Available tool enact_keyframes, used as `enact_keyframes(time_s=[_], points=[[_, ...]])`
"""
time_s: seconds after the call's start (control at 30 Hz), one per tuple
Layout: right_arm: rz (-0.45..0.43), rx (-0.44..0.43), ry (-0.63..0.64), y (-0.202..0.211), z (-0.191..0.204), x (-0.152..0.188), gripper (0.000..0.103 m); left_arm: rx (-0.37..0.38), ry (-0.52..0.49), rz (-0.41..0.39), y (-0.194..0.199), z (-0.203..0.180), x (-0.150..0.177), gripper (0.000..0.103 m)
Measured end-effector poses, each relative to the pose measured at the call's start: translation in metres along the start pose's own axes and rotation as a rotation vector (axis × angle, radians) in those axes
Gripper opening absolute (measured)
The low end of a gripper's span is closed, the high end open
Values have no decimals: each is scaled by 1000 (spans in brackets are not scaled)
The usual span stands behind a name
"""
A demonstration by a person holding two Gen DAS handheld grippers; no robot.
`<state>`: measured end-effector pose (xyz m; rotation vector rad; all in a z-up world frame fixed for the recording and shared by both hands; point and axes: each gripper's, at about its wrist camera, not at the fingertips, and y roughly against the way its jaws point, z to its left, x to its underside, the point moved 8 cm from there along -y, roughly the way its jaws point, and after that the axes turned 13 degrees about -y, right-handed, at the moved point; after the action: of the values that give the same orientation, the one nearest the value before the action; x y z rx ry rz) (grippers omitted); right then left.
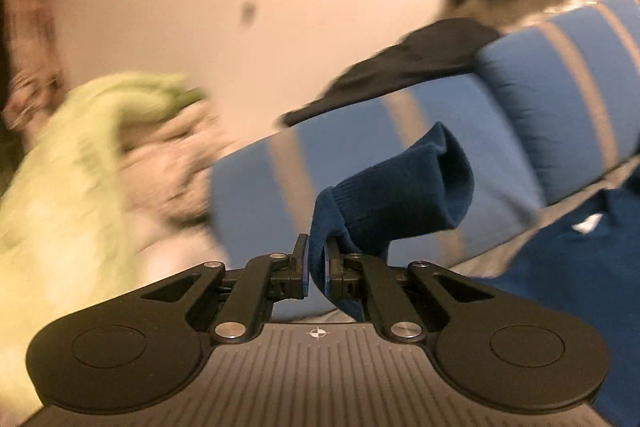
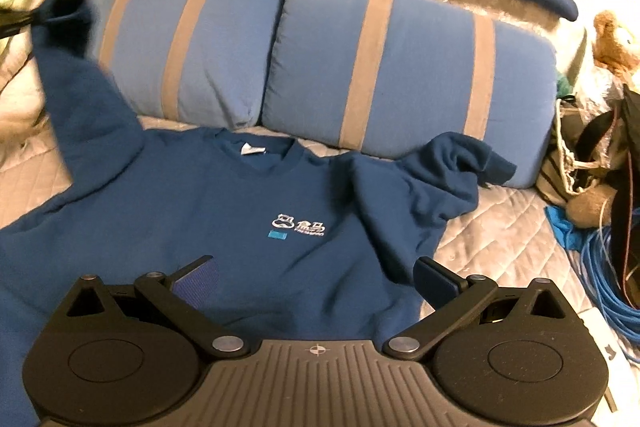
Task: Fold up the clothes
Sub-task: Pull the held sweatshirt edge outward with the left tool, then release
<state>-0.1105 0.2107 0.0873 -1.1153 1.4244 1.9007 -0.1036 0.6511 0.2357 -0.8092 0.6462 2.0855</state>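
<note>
Left wrist view alone shows the left tongs (image 1: pixel 317 259) clamped on the ribbed sleeve cuff (image 1: pixel 384 199) at lower centre, backdrop blurred. Right wrist view shows the whole blue sweatshirt (image 2: pixel 224 227) spread chest-up on the quilted bed (image 2: pixel 500 227), its left sleeve lifted toward the upper left, striped cushions (image 2: pixel 400 67) behind. The right tongs (image 2: pixel 316 285) hang apart above the sweatshirt's lower body, gripping nothing.
</note>
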Motion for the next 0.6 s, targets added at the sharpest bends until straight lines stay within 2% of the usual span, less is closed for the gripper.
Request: enact_keyframes(time_s=[0.13, 0.33, 0.5, 0.6], points=[[10, -5, -5, -1, 0, 1, 103, -76, 82, 87, 12, 58, 57, 7], [26, 14, 20, -2, 4, 3, 103, -169, 228, 239, 28, 113, 157, 7], [52, 34, 27, -6, 5, 4, 103, -153, 452, 412, 33, 118, 254, 10], [63, 40, 25, -8, 5, 4, 103, -96, 641, 531, 35, 107, 305, 13]])
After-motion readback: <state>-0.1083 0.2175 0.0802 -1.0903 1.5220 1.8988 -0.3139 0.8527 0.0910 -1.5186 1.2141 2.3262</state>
